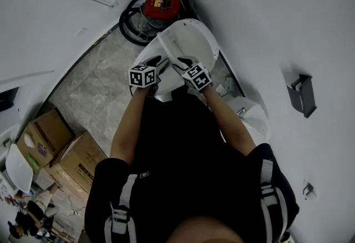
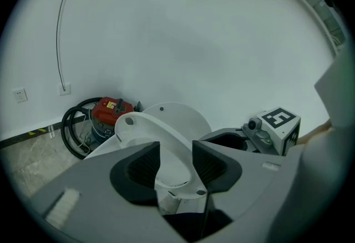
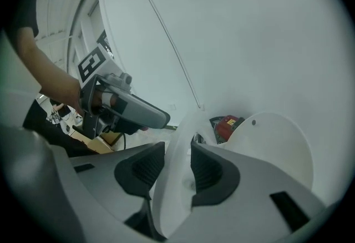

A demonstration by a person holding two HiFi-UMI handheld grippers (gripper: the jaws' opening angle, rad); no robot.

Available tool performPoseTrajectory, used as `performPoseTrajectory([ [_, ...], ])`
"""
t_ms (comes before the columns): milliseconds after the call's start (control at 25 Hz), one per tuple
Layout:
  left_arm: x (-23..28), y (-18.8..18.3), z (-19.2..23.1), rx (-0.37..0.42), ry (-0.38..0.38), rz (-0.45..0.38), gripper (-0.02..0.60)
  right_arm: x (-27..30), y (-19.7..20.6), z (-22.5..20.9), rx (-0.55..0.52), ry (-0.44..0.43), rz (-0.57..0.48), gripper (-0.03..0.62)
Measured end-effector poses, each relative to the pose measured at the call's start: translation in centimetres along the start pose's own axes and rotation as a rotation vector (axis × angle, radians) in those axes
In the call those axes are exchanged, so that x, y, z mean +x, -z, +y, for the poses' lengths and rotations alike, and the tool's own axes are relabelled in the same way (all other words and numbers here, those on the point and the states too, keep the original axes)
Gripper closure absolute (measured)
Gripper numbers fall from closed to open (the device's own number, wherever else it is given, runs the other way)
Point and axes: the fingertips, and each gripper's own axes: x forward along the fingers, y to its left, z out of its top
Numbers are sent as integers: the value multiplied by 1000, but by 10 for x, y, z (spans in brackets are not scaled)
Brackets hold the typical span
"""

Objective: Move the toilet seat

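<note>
seat [image 2: 145, 125] tilted half up, left gripper [image 2: 176, 150] and right gripper [image 3: 177, 150] clamped on its rim, lid [image 2: 186, 117] upright behind, red vacuum [image 2: 111, 111] beyond

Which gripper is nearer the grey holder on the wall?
Right. The right gripper holds the toilet seat on the side toward the holder; the left gripper holds it on the far side, beyond the right one.
</note>
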Motion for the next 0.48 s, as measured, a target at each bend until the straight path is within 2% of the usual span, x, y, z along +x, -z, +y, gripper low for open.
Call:
performPoseTrajectory([
  [240,-15,-5,-16,75,-31,-51,405,-11,-2,-10,-38,19,-39,500],
  [480,-27,-2,-30,162,-64,-54,407,-20,-3,-25,-54,44,-64,510],
])
